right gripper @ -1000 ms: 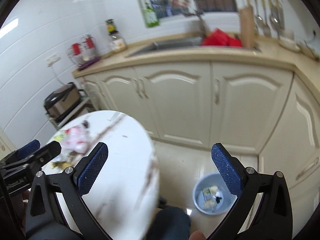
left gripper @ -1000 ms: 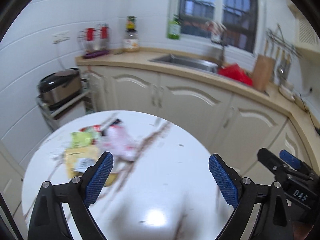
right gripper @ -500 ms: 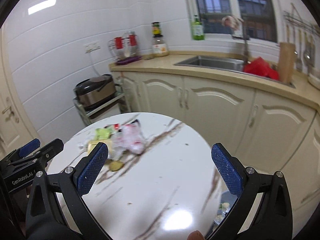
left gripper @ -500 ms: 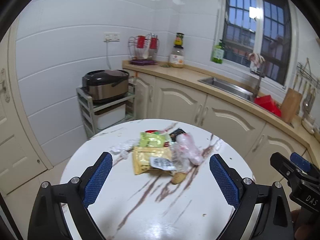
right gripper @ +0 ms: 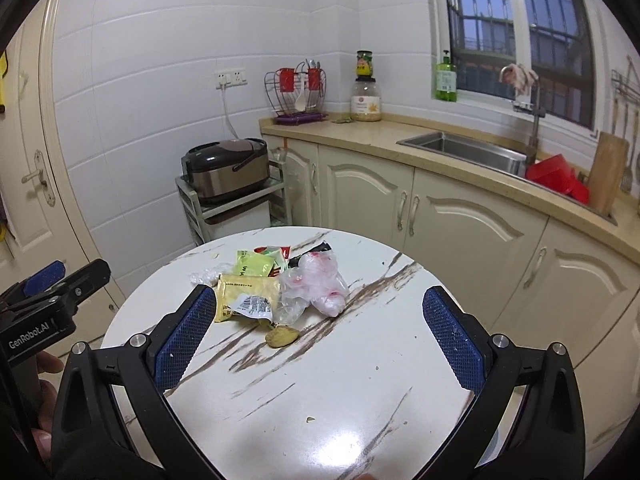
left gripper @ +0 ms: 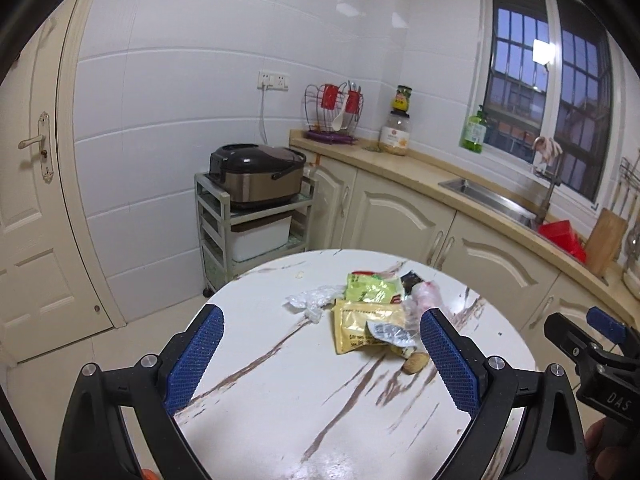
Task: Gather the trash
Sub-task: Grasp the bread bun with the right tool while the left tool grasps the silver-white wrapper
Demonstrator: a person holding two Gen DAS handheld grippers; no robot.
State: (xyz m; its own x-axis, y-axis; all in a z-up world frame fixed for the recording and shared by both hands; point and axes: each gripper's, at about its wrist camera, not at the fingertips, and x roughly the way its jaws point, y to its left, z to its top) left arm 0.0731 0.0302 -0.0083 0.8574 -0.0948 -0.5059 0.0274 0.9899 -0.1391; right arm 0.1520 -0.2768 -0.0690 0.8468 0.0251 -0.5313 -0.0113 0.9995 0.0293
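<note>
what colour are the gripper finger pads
Blue, with a fine textured grid; the right gripper's pads show it best in the right wrist view.

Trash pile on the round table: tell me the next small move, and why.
Probably ease the right gripper forward and down toward the yellow packet at the near edge of the pile. Both grippers are open and empty, above the table, and every wrapper lies untouched; the brown scrap and the clear plastic bag sit just beside the packet.
</note>
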